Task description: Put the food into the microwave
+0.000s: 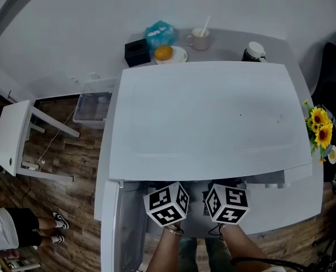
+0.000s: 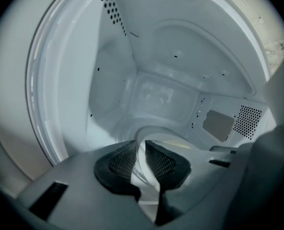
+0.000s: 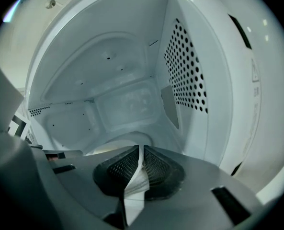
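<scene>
The microwave (image 1: 207,118) fills most of the head view, its white top seen from above, and its door (image 1: 106,208) is swung open at the left. Its bare white cavity (image 2: 156,97) is seen from inside in both gripper views, so both tools are reached well into it.

A white plate (image 3: 133,193) is held inside the cavity by its thin rim, from two sides. The right hand-held gripper (image 3: 141,159) is clenched on that rim, with the mesh pads pressed against it. The left hand-held gripper (image 2: 141,155) is likewise closed on the rim, which stands upright between its jaws.

The food itself is poorly shown. A pale yellowish strip (image 2: 177,143) just beyond the left jaws may be part of it, though this cannot be told for certain. By judgement the food is carried on the plate and is already within the microwave.

The placing step is judged to be in hand, with the load inside but not yet let go. Whether the plate rests on the cavity floor cannot be told from these views. The next move calls for the plate to be lowered level until it is seated. Both grips then need to be opened together so that the plate is not tipped, and the tools drawn straight back clear of the rim and side walls. After that the door has to be shut.

Behind the microwave, an orange (image 1: 164,52) on a small dish is left on the counter (image 1: 224,52).
</scene>
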A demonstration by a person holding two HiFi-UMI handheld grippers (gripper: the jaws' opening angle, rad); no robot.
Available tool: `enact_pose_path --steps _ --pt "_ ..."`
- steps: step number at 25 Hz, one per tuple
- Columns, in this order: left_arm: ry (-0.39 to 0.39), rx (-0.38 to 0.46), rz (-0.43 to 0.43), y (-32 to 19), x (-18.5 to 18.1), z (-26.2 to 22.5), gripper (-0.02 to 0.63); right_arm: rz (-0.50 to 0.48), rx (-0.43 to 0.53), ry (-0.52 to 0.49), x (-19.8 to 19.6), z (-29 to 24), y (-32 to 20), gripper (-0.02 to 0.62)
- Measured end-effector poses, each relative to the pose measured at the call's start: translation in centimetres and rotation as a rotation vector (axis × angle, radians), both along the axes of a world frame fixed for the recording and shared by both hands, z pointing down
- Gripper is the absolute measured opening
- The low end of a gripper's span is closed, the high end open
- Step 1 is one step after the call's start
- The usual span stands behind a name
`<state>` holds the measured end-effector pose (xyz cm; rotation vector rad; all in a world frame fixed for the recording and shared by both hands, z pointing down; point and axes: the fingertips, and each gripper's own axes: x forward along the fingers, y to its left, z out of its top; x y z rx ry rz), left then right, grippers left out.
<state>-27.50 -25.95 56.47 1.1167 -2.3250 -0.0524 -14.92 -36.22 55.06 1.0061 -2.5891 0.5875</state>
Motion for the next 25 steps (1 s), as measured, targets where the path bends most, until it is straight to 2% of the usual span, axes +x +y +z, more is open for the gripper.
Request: enact_pose_path --steps 9,13,18,25 --pt "-0.006 0.008 -0.019 2.5 2.4 -1.5 0.057 -0.079 0.01 0.002 0.6 -0.9 2.5 0.04" --pt "-0.001 0.003 0.007 3.5 4.5 -2.4 0.055 -0.121 0.025 0.021 1.6 -1.9 3.7 0.04" --pt "-0.007 -0.011 0.039 5.2 7.3 -4.2 0.014 -0.186 0.045 0.032 3.0 -4.0 6.1 0.031" --pt "-0.021 0.005 0.115 7.1 10.7 -7.4 0.007 -0.273 0.07 0.023 5.0 -6.7 9.5 0.021"
